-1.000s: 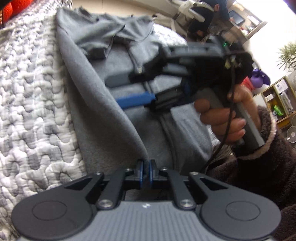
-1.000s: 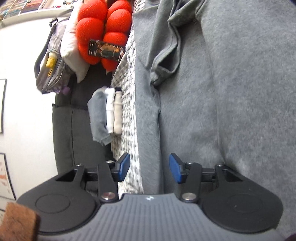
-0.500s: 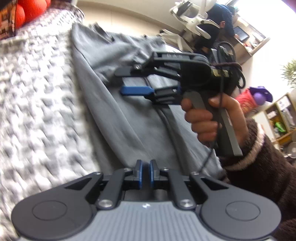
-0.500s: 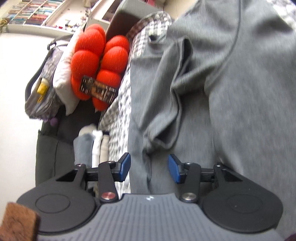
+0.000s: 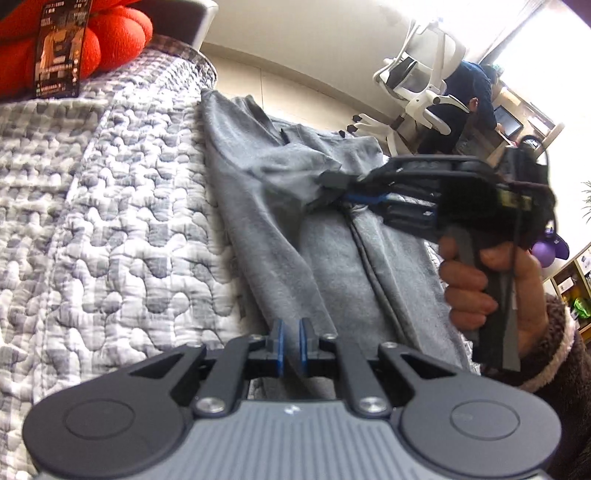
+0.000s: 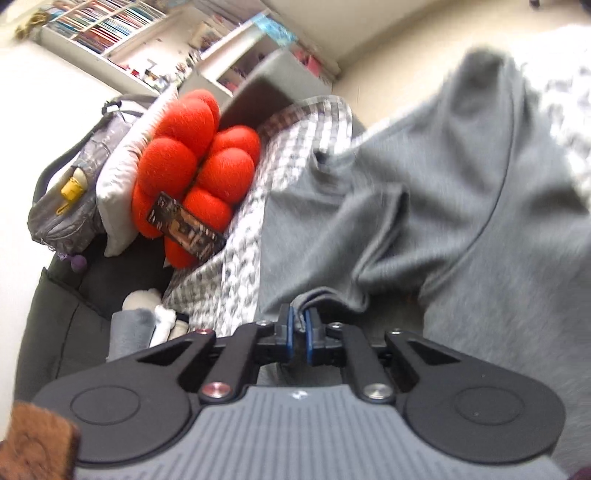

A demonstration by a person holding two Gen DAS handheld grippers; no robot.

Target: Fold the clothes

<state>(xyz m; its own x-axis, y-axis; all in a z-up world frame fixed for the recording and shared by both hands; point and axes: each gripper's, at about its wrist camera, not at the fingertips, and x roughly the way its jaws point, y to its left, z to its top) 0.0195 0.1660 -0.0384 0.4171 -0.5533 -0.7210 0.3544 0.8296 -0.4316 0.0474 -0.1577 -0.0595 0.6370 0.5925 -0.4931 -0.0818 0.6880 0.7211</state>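
Garment (image 5: 332, 258) on quilt (image 5: 110, 221), cushion (image 5: 110, 33) behind.

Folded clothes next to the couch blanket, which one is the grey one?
The grey folded cloth is the leftmost and biggest in that row. The white ones sit to its right, toward the checked blanket.
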